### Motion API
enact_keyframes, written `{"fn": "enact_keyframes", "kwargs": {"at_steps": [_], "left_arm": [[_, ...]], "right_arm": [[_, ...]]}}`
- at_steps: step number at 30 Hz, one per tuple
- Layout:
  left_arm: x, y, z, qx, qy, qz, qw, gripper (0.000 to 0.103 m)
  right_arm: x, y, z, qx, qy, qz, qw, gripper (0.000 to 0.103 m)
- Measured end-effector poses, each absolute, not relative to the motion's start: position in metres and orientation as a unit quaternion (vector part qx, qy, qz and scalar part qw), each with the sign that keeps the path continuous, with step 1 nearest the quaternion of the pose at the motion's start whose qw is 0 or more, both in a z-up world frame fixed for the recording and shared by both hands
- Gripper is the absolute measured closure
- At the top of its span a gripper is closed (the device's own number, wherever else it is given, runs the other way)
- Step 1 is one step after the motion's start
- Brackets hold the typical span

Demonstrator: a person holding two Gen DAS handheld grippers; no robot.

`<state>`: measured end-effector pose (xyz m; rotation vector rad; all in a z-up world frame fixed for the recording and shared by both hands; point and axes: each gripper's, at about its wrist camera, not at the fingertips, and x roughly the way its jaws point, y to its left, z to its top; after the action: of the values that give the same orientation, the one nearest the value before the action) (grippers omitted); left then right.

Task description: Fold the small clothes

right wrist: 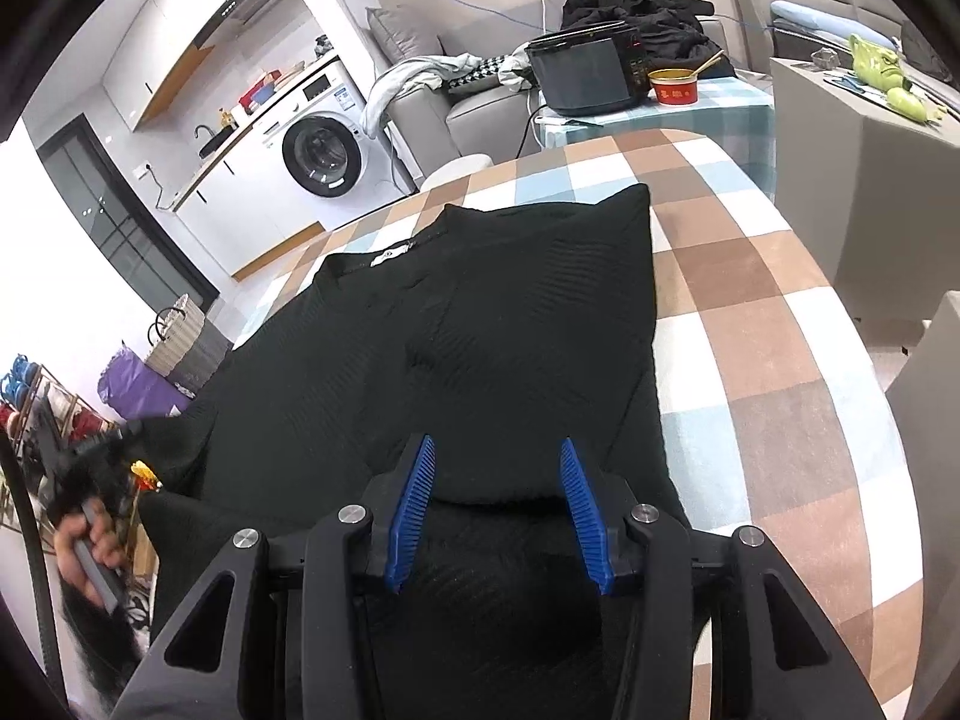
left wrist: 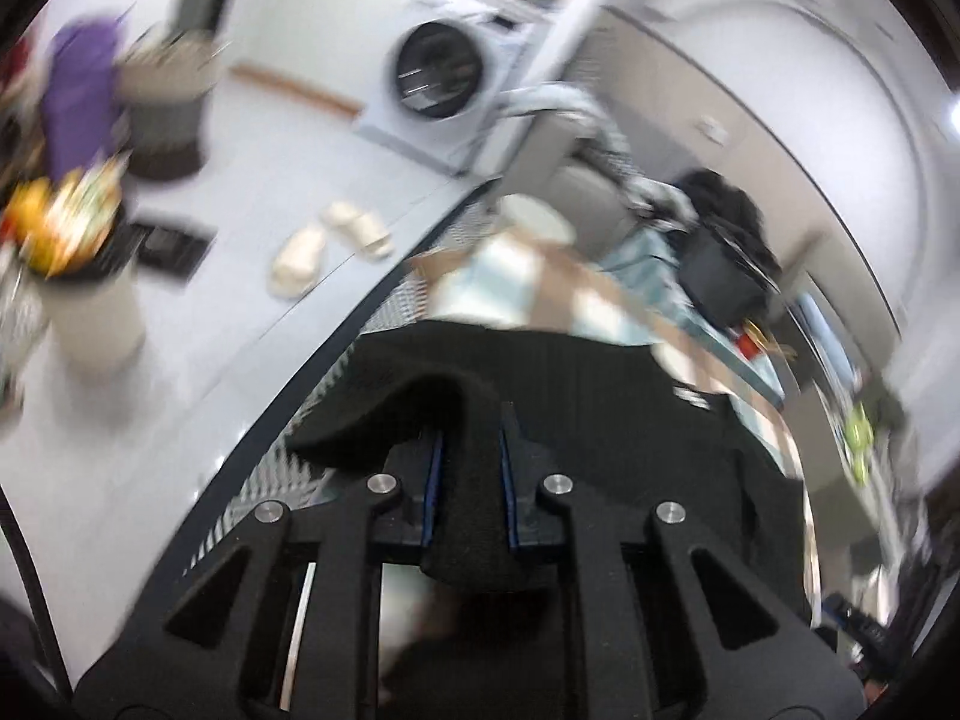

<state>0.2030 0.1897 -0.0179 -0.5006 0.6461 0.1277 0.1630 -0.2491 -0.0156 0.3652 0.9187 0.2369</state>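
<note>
Inspecting nearest first, we find left gripper (left wrist: 471,468) clenched on fold of black knit garment (right wrist: 480,312), fabric bunched between blue pads (left wrist: 433,480). We note right gripper (right wrist: 498,510) parted above garment's near edge, pads clear of cloth. Garment lies spread on checked tablecloth (right wrist: 780,360). Beyond, we record black cooker (right wrist: 582,78), washing machine (right wrist: 324,153).

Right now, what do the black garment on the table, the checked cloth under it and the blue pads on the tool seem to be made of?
Black ribbed garment: looks like soft knit fabric, matte, with fine ribbing and limp folds.
Checked brown, blue and white tablecloth: seems woven cloth, matte, draping over the table edge.
Blue ridged pads of the right tool: probably rubber or plastic, judging by the moulded ridges.
</note>
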Motion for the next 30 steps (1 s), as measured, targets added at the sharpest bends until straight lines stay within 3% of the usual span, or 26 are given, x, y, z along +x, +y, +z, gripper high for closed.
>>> {"fn": "enact_keyframes", "kwargs": {"at_steps": [3,5,6,7,11,21,23,24,26,27,28,30], "left_arm": [[0.230,0.125,0.006,-0.191,0.334,-0.009,0.923,0.085],[0.242,0.080,0.006,-0.168,0.367,-0.080,0.912,0.059],[0.243,0.066,0.006,-0.161,0.371,-0.101,0.909,0.037],[0.240,0.054,0.006,-0.151,0.371,-0.112,0.909,0.027],[0.224,0.047,0.002,-0.126,0.370,-0.086,0.916,0.023],[0.235,0.170,-0.061,-0.227,0.392,0.054,0.890,0.023],[0.249,0.183,-0.073,-0.232,0.399,0.052,0.886,0.028],[0.257,0.183,-0.078,-0.230,0.403,0.048,0.885,0.038],[0.272,0.182,-0.086,-0.227,0.412,0.035,0.882,0.068],[0.280,0.178,-0.088,-0.225,0.418,0.030,0.880,0.093],[0.289,0.174,-0.088,-0.226,0.421,0.022,0.878,0.101],[0.302,0.161,-0.081,-0.229,0.411,0.007,0.883,0.101]], "right_arm": [[0.158,-0.254,-0.014,0.181,0.435,0.111,0.875,0.058],[0.156,-0.258,-0.014,0.186,0.434,0.105,0.875,0.058],[0.155,-0.260,-0.014,0.187,0.435,0.102,0.875,0.058],[0.154,-0.262,-0.014,0.189,0.435,0.100,0.875,0.058],[0.148,-0.268,-0.014,0.195,0.432,0.088,0.876,0.057],[0.151,-0.272,-0.023,0.198,0.442,0.086,0.871,0.057],[0.150,-0.272,-0.022,0.198,0.443,0.085,0.870,0.057],[0.149,-0.273,-0.022,0.198,0.443,0.084,0.870,0.057],[0.149,-0.275,-0.024,0.201,0.445,0.077,0.869,0.057],[0.149,-0.276,-0.025,0.203,0.446,0.074,0.869,0.057],[0.149,-0.277,-0.026,0.205,0.447,0.073,0.868,0.057],[0.150,-0.277,-0.027,0.207,0.448,0.070,0.867,0.057]]}}
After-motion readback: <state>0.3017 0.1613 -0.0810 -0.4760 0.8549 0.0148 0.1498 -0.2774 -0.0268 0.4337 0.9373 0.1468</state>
